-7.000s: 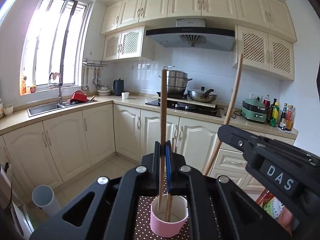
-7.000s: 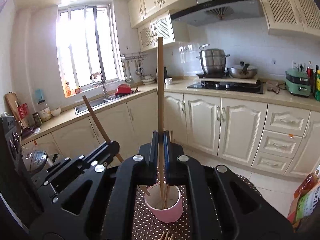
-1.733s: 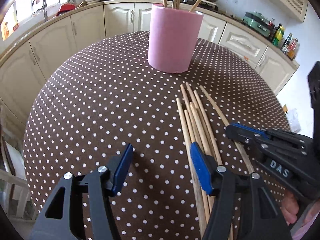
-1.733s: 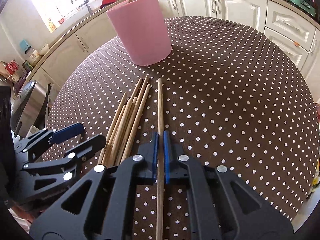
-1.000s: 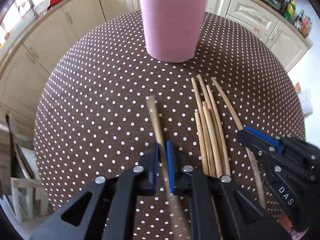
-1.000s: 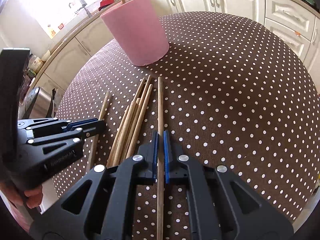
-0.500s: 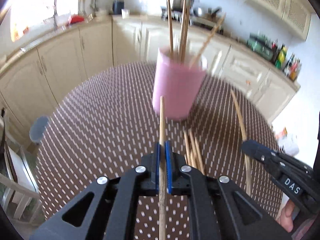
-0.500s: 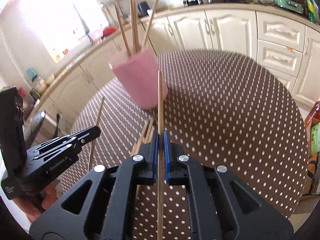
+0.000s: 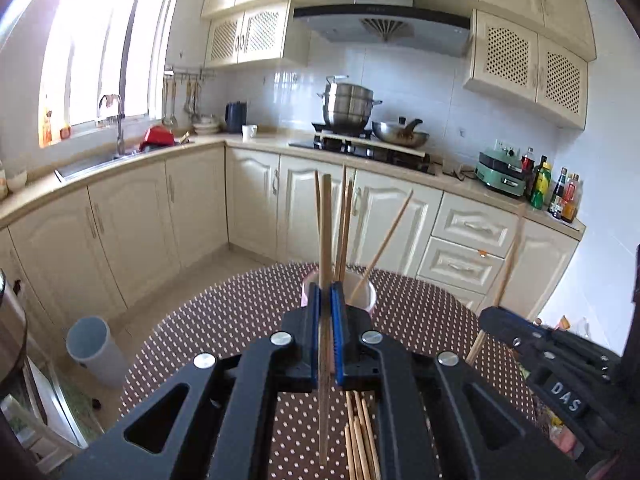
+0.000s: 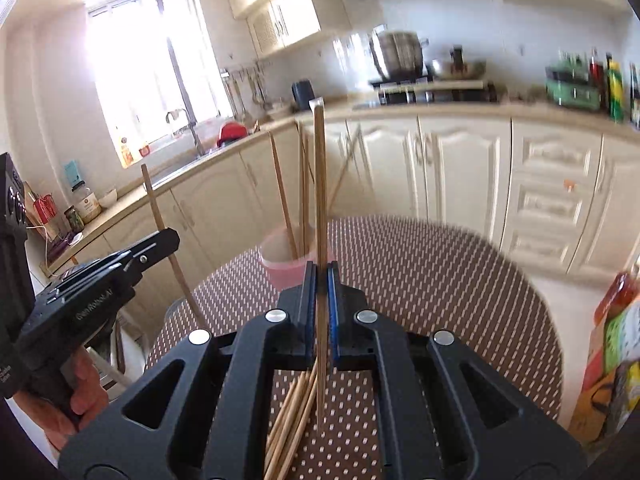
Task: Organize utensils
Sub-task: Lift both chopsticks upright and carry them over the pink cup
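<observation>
Pink cup (image 9: 370, 294) upright on the brown dotted table (image 9: 224, 320), white inside; rim partly hidden in left wrist view. About four wooden chopsticks (image 9: 382, 242) stand in it: most near vertical, one leaning off to the side. Right wrist view of the cup (image 10: 280, 268) is motion-blurred.

Loose chopstick bundle (image 10: 292, 412) lies flat on the table, near side of the cup, sticks roughly parallel and touching.

One chopstick (image 9: 327, 248) clamped upright in the left hand-held gripper (image 9: 326, 308), near side of the cup, lower tip off the table. Another chopstick (image 10: 319, 200) clamped upright in the right hand-held gripper (image 10: 319, 288), tip just above the bundle.
</observation>
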Tool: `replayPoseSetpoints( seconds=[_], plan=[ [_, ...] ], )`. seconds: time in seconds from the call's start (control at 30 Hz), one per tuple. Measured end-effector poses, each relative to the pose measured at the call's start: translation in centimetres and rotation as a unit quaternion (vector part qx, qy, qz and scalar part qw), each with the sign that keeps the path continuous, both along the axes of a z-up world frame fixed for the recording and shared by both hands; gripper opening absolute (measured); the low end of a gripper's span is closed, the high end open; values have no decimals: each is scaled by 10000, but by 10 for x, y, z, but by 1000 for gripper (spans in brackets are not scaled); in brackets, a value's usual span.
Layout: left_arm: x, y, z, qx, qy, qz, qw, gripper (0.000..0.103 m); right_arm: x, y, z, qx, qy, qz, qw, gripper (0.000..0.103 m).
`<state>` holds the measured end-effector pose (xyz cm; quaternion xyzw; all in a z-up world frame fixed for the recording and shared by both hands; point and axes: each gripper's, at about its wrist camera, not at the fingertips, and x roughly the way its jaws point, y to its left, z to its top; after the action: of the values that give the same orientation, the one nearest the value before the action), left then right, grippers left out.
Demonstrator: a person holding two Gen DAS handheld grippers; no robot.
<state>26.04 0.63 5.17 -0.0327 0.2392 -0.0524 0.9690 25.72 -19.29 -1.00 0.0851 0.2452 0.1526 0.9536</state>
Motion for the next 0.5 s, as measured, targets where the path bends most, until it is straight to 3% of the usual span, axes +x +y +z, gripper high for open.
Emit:
replayPoseSetpoints(
  seconds=[0.5],
  plan=[
    [8,2,52,115,-474,267,9985,7,6,10,90,-126,-1005,-123,9948,6]
  ],
)
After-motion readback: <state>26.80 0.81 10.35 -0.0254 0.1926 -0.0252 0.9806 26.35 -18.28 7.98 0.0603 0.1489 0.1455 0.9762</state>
